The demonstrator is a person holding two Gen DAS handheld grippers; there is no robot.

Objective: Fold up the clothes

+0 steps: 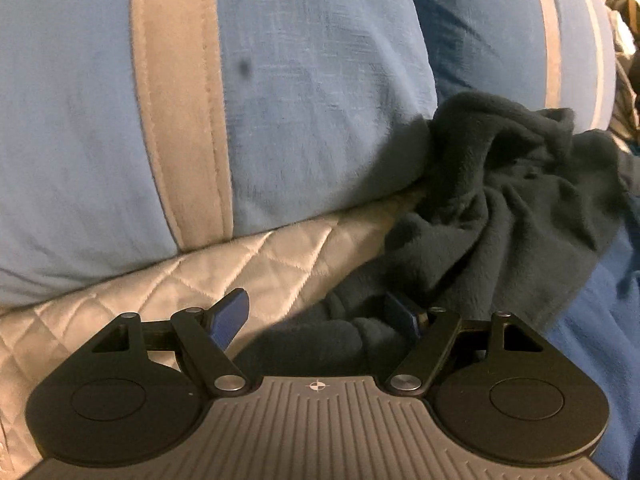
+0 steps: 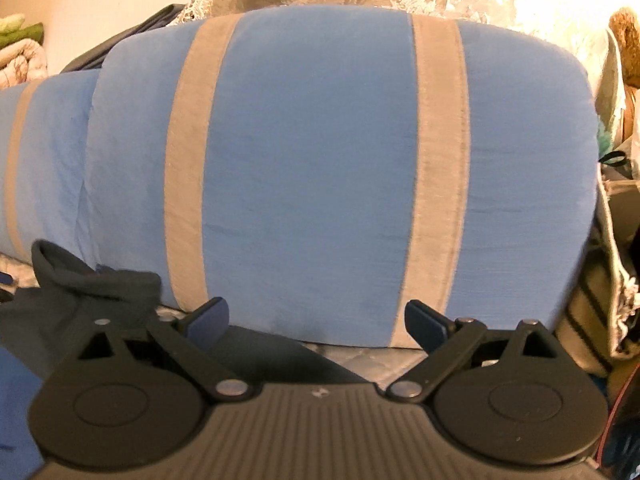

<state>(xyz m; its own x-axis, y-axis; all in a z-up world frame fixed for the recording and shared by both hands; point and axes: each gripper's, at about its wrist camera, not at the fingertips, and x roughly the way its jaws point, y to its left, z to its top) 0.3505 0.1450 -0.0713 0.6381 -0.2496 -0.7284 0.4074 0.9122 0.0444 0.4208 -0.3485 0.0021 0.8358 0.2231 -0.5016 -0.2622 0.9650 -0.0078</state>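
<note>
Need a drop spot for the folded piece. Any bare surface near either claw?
Left view: bare quilted cover between the striped blue pillow and the left claw; further right the crumpled dark garment covers it. Right view: a narrow quilted strip under the pillow, by the open right claw. Clutter crowds the far right.

I see a bed with a pale quilted cover [image 1: 168, 280], and on it a big blue pillow [image 1: 300, 120] with grey stripes. A second pillow [image 1: 500, 40] of the same pattern sits just beside it. A crumpled dark fleece garment [image 1: 500, 208] lies against the big pillow's lower corner, on the cover.
</note>
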